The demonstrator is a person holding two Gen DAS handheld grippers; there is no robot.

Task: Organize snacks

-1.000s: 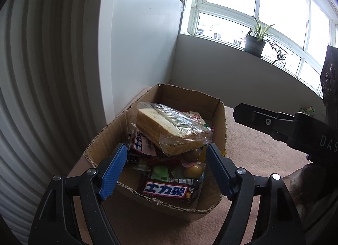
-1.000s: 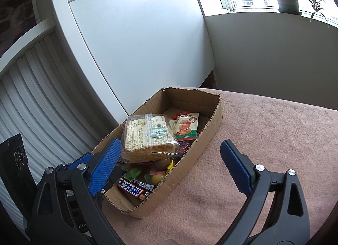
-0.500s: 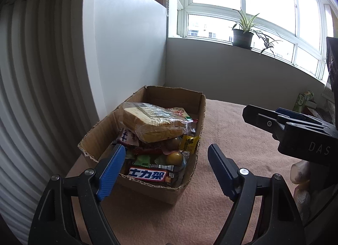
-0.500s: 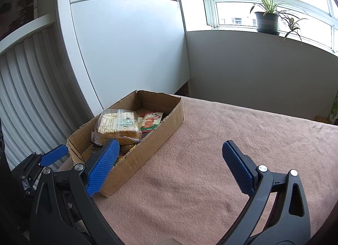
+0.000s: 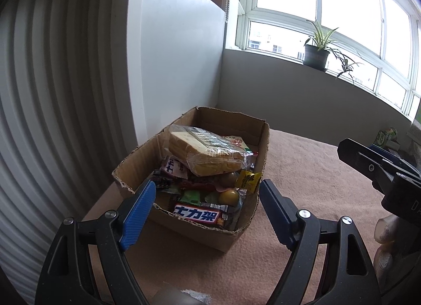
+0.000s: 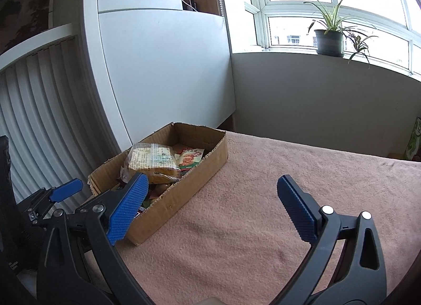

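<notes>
My left gripper point(image 5: 206, 214) is spread wide w/ nothing between its ribbed blue pads point(image 5: 138, 214), black plastic arms w/ shiny rivets, hovering just short of the cardboard box point(image 5: 205, 234). Box is plain brown corrugated, rectangular, top edges torn ragged, sitting on a fuzzy pinkish-tan cloth point(image 6: 263, 226) at its left edge, beside a white ribbed panel point(image 5: 52, 120). It's heaped w/ snacks: on top a squarish sliced-bread loaf in crinkly clear plastic point(image 5: 205, 153), tilted; under it a pink wrapper, a small yellow packet point(image 5: 248, 180) at the right wall, a round glossy olive-yellow ball point(image 5: 229, 195), and at the near end a flat glossy bar w/ blue block lettering point(image 5: 200, 212). From the right wrist cam a red-and-green pouch point(image 6: 190, 157) lies flat behind the bread, far end of box looks bare. My right gripper point(image 6: 210, 209) is also parted wide and empty, textured blue pads, over the cloth to the right of the box, left pad overlapping the box's near corner in view. Smooth white cabinet panel behind; potted spider plant point(image 6: 330, 36) on the windowsill.
</notes>
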